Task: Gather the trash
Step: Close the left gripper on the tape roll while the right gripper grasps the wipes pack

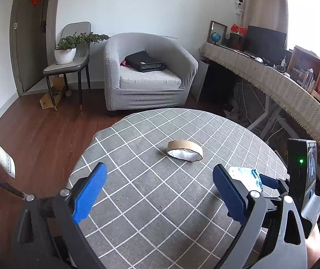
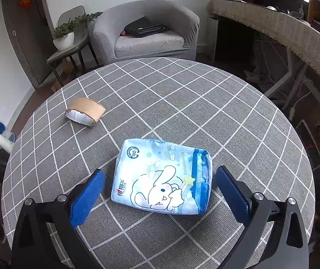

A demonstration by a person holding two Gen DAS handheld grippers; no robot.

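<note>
Right wrist view: a flattened brown cardboard ring lies at left on the round grey checked bench; a pale blue cartoon-printed tissue packet sits between the blue fingers of the right gripper, spread wide without touching it. Left gripper spread apart, holding nothing

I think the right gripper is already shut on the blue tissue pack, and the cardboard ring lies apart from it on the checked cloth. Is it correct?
Not quite. The right gripper is open: in the right wrist view its blue fingers stand on either side of the tissue pack without touching it. The cardboard ring does lie apart on the checked cloth.
</note>
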